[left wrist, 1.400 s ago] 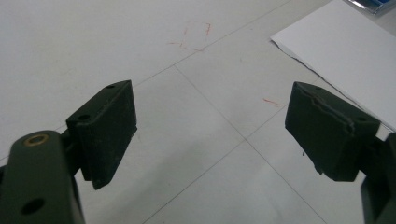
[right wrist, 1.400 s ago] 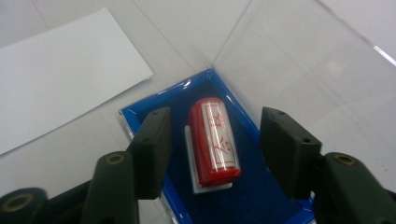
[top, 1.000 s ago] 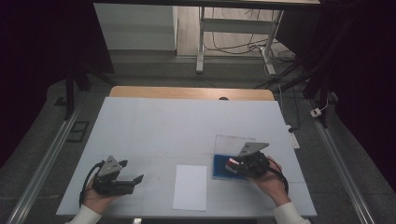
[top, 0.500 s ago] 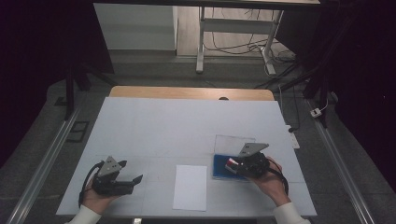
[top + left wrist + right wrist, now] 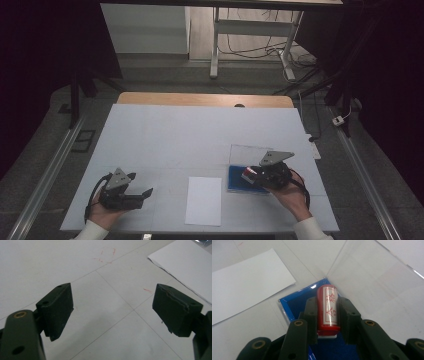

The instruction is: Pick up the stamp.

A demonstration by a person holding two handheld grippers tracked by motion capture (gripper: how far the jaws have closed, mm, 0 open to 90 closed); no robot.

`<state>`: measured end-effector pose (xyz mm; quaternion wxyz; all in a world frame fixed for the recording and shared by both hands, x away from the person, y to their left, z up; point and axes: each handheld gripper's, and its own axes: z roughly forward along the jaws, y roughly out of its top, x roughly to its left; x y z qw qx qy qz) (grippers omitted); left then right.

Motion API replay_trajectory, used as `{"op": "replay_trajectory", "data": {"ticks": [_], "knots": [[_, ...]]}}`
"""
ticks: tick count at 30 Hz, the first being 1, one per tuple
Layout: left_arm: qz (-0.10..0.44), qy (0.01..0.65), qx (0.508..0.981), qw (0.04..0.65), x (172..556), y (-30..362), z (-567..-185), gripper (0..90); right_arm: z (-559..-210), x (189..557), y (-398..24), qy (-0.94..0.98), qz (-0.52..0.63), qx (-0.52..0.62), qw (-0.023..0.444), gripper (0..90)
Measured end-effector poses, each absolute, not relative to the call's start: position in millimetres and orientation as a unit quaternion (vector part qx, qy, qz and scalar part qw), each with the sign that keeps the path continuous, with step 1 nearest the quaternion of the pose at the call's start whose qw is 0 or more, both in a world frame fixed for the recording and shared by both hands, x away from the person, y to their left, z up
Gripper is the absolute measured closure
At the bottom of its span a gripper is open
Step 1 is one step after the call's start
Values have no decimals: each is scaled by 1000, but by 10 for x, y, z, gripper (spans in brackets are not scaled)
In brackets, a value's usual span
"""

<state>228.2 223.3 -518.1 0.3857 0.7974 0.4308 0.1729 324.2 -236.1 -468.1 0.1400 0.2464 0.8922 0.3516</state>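
So from the high view, the left gripper (image 5: 134, 195) sits low on the flat white surface (image 5: 200, 135), jaws spread wide with nothing between them. A plain white rectangular sheet of paper (image 5: 203, 200) lies just off its jaw tips, toward the middle. Over on the other side, the right gripper (image 5: 252, 176) has its jaws over a shallow blue square ink pad tray (image 5: 236, 180), and there's a bit of red at the tips. A clear plastic lid (image 5: 247, 152) lies open just beyond the tray, flat on the surface.

Left gripper view: both black jaws are far apart, bare surface between them, thin seam lines crossing under the gap and a few faint red marks (image 5: 107, 255) farther ahead. The corner of the white sheet (image 5: 185, 267) sits ahead of the right-hand jaw, not touching it.

Right gripper view is the good one. The jaws are closed snug on a red cylindrical stamp with a white label and red characters (image 5: 327, 310), one jaw pressed on each side. The stamp points straight out past the jaw tips, right over the blue tray (image 5: 294, 305). Can't tell if its end is actually touching the pad. The clear lid (image 5: 372, 282) spreads out ahead and to the right of the jaws, and the white sheet (image 5: 247, 282) lies off to the left of them.
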Motion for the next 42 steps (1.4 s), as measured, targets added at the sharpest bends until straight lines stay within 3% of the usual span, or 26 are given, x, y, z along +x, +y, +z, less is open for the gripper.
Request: {"op": "replay_trajectory", "data": {"ticks": [42], "knots": [[178,438,793,385,2298,2247,-5190,187,-4268,3025,-2296,840,463,234,159,705]]}}
